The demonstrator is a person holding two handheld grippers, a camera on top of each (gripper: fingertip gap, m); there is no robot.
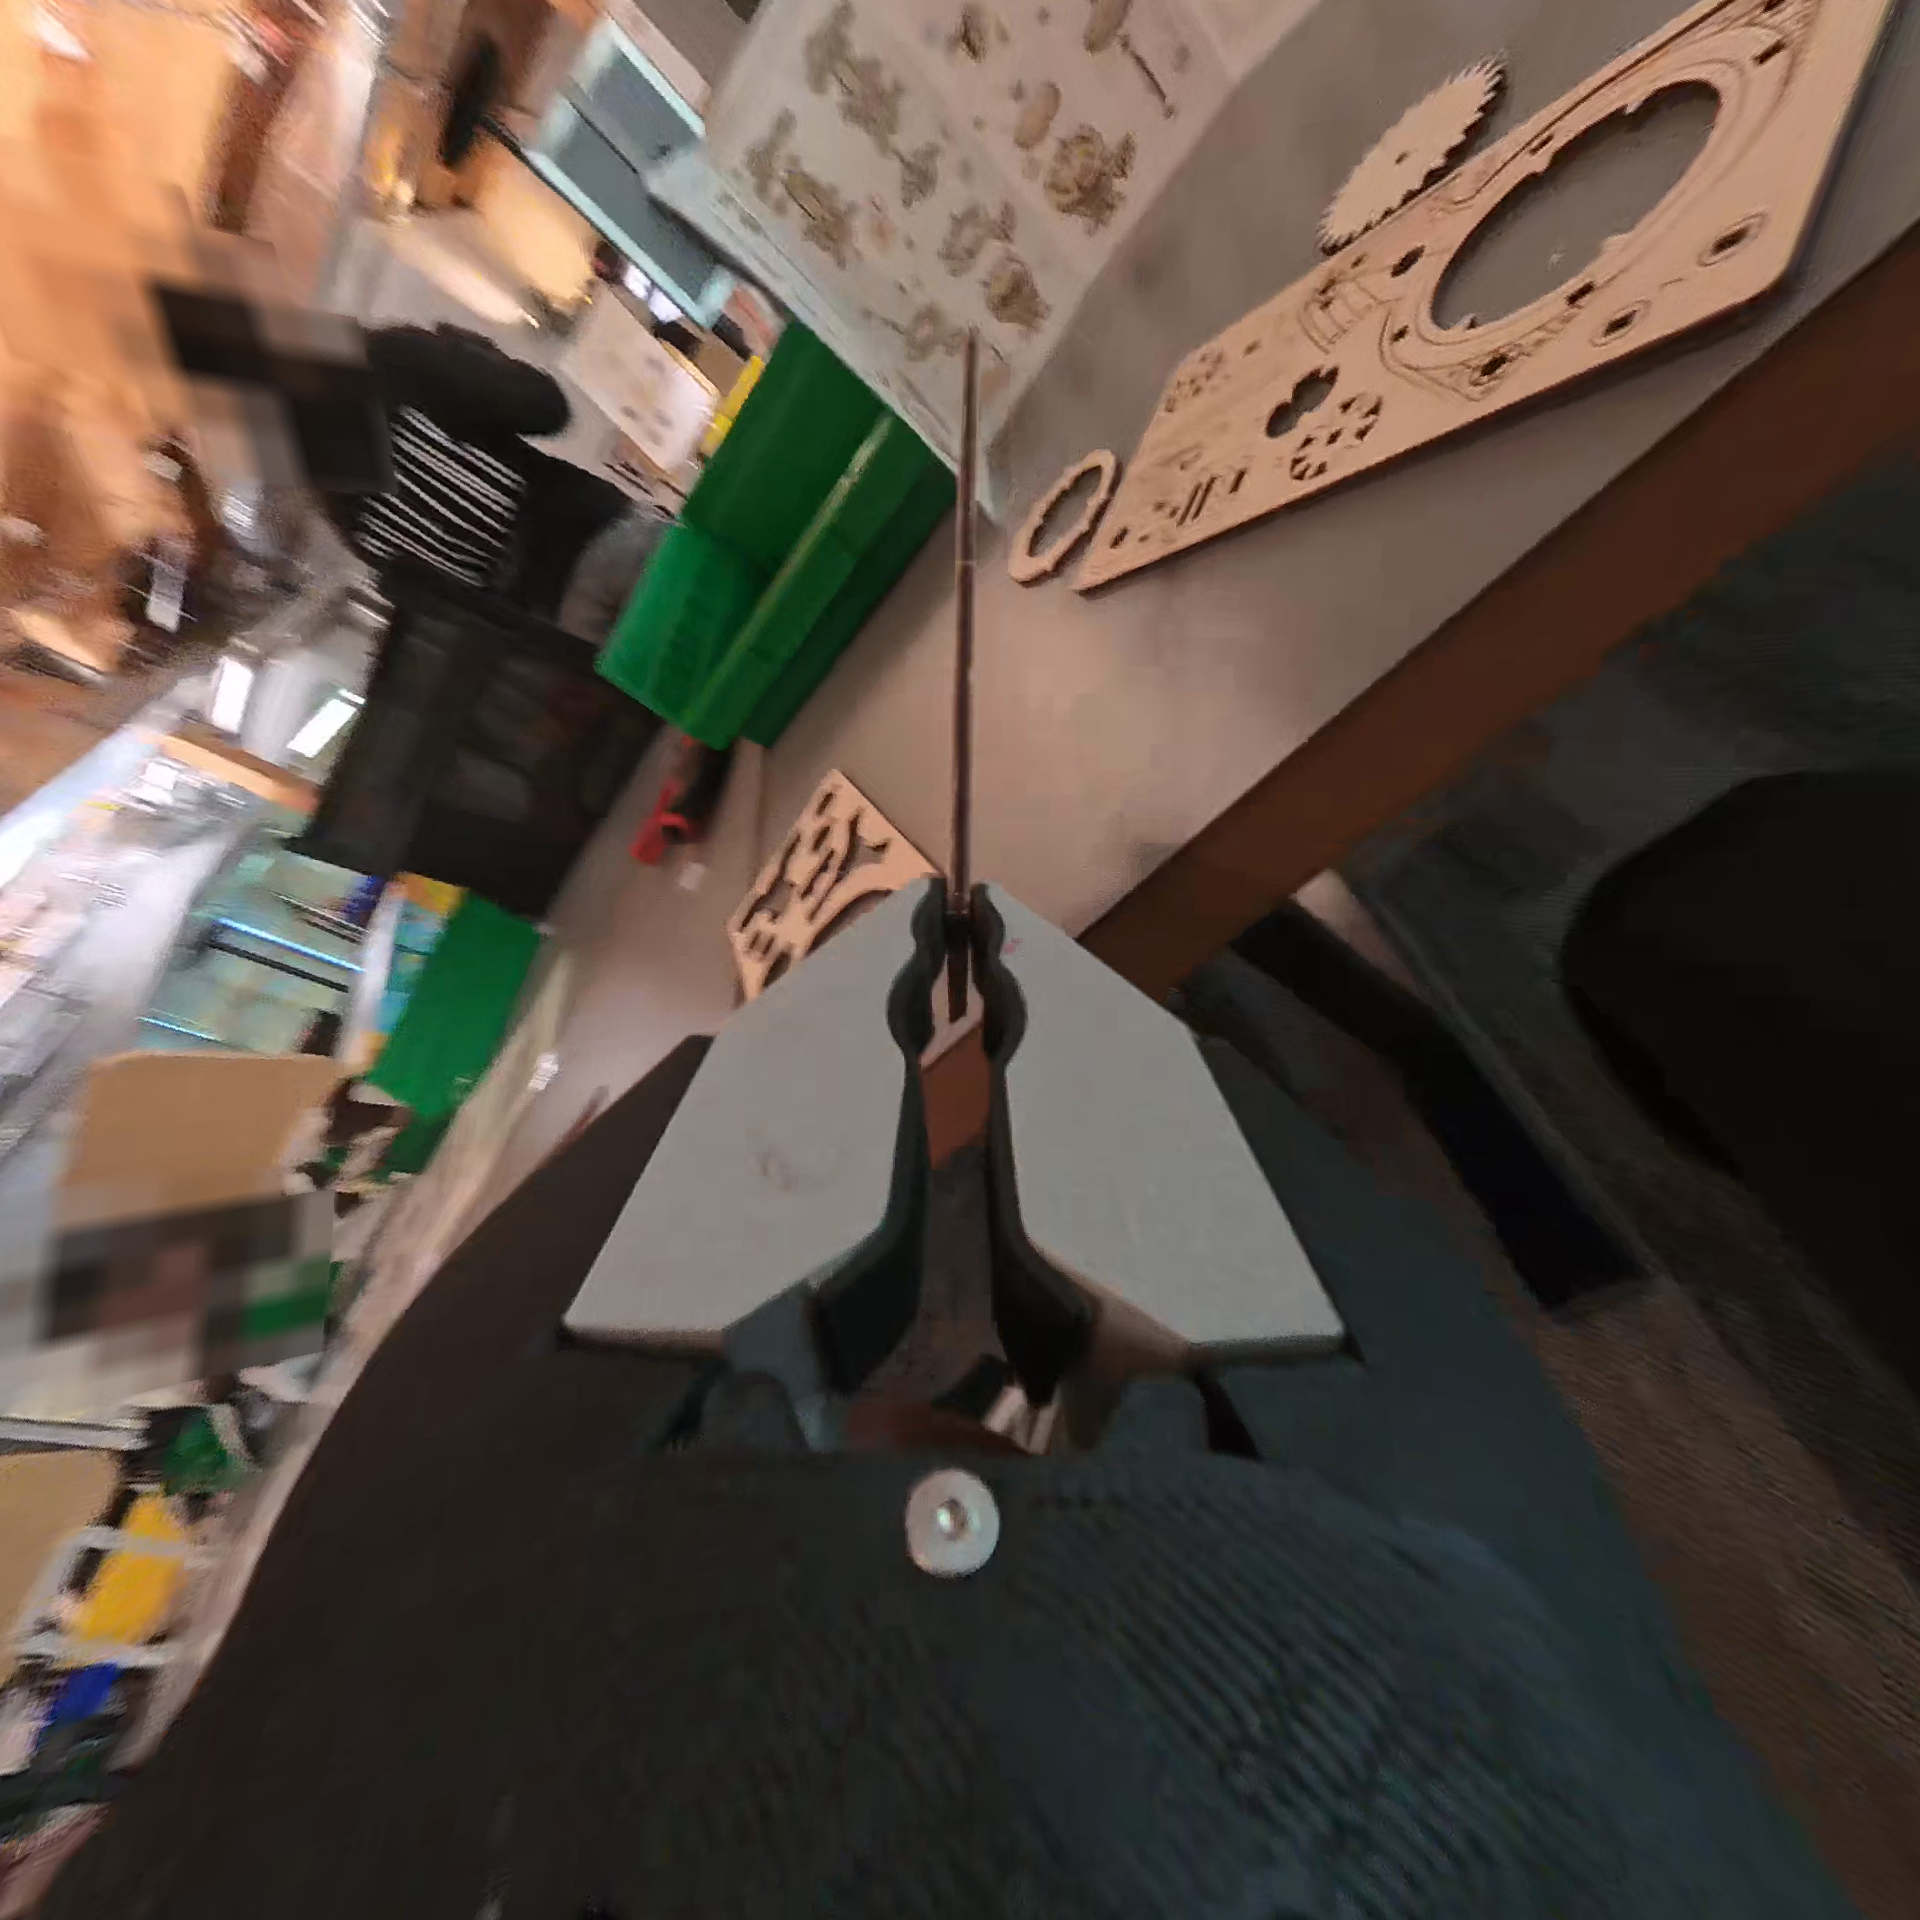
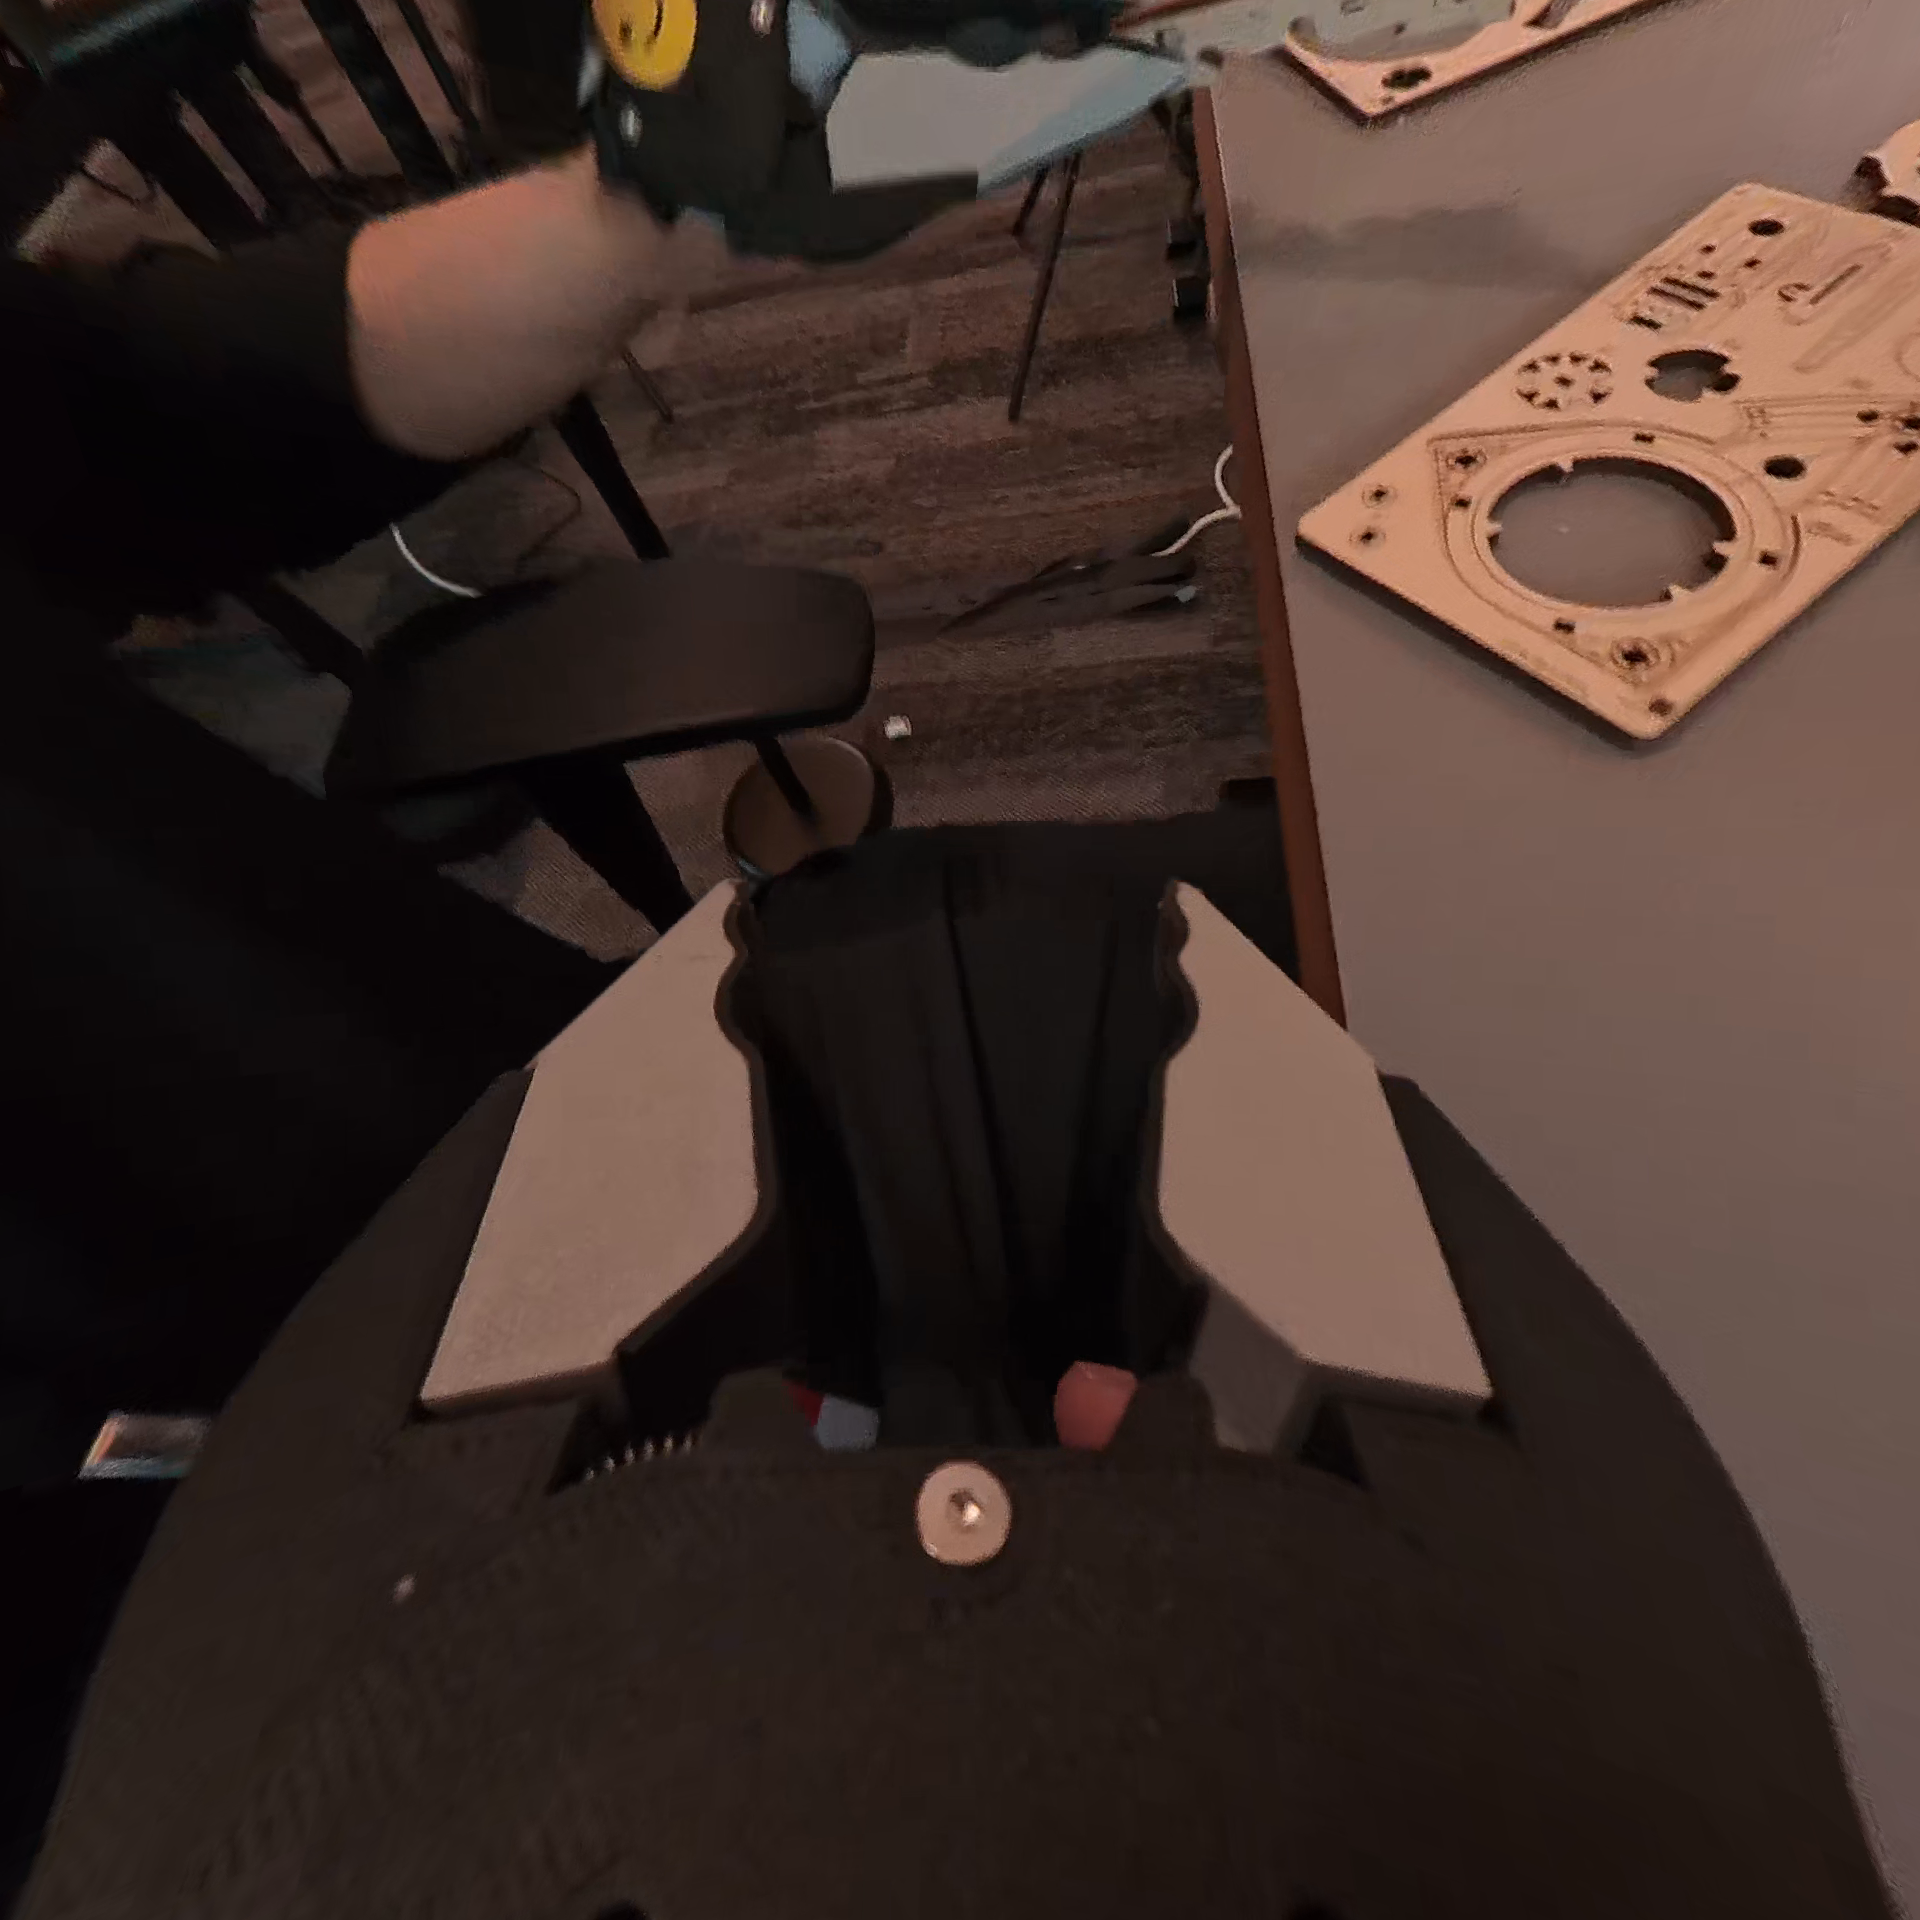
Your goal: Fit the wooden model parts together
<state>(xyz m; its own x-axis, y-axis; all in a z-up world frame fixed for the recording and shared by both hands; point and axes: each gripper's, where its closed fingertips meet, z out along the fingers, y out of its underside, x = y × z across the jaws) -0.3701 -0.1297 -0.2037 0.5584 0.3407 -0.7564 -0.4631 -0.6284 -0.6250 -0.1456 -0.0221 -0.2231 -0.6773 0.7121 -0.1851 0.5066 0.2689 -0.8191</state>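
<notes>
My left gripper is shut on a thin wooden sheet, seen edge-on, held up in the air near the table's edge. On the grey table lie a large wooden sheet with a round cut-out, a toothed gear, a small wooden ring and a small cut-out sheet. My right gripper is open and empty, off the table's side over dark cloth. A wooden sheet with a round hole lies on the table to its right.
An instruction sheet lies at the table's far side. Green bins stand beyond it. A person in a striped top is in the background. A black chair armrest, a hand and the other gripper show left of the table.
</notes>
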